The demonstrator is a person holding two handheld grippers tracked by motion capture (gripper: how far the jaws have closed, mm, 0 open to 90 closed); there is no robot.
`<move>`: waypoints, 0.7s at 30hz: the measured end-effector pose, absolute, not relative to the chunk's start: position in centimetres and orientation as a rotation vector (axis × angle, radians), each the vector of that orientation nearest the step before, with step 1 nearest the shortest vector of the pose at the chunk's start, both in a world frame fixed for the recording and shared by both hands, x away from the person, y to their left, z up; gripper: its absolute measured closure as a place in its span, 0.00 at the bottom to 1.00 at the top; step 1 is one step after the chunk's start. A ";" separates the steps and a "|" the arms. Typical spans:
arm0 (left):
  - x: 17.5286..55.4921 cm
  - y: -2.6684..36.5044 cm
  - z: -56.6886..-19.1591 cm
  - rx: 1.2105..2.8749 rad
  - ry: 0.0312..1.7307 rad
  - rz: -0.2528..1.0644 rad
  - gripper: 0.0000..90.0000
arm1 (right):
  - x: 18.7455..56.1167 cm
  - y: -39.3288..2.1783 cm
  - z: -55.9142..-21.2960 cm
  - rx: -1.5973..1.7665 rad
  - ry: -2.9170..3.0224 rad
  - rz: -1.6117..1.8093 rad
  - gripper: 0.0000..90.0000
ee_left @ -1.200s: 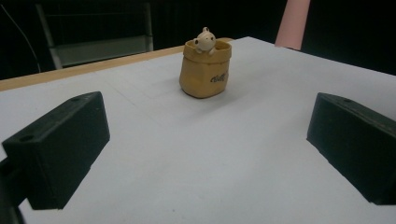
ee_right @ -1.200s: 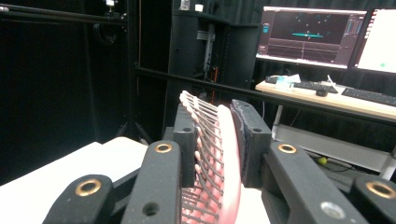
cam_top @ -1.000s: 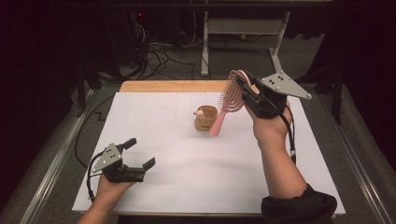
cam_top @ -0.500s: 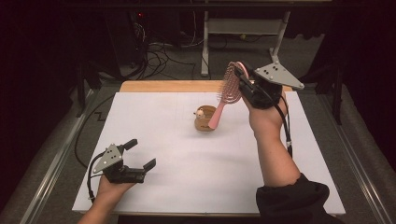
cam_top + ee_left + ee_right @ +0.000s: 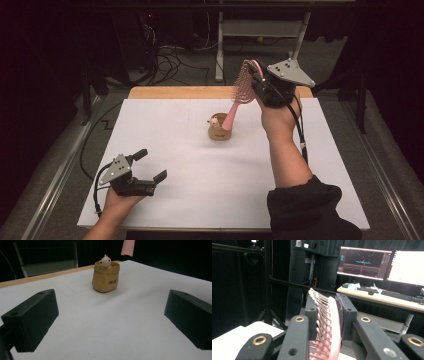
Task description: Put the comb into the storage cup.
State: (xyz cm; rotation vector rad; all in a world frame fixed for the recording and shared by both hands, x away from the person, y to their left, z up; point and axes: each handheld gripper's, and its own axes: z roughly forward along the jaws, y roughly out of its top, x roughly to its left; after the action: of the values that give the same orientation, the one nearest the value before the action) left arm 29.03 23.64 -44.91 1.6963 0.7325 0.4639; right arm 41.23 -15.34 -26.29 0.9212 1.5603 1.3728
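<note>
Right gripper [image 5: 256, 80] clamps the pink hairbrush [image 5: 243, 85] by its bristled head, handle dangling below the fingers over the pouch-shaped cup [image 5: 220, 128]. Likely light, stiff plastic; bristles give. Left gripper [image 5: 150, 169] open, empty.

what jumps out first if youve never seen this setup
The pink hairbrush held up in the air over the far right of the white table, its head clamped in the right gripper, handle hanging toward a small tan pot with a little animal figure on its rim. Near the front left corner, the left gripper rests with its fingers wide apart, pointing toward the pot.
</note>
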 end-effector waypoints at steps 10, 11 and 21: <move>29.0 23.7 -44.9 1.688 0.729 0.462 0.00 | 42.5 -15.2 -26.9 0.947 1.552 1.352 0.83; 29.0 23.7 -44.9 1.688 0.729 0.462 0.00 | 42.5 -15.2 -26.9 0.947 1.552 1.352 0.83; 29.0 23.8 -45.0 1.690 0.730 0.463 0.00 | 43.5 -14.6 -27.3 0.950 1.550 1.332 0.83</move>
State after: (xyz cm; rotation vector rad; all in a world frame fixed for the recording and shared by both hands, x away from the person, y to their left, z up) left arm 28.96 23.83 -45.00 1.6897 0.7303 0.4626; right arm 43.47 -14.65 -27.29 0.9501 1.5497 1.3319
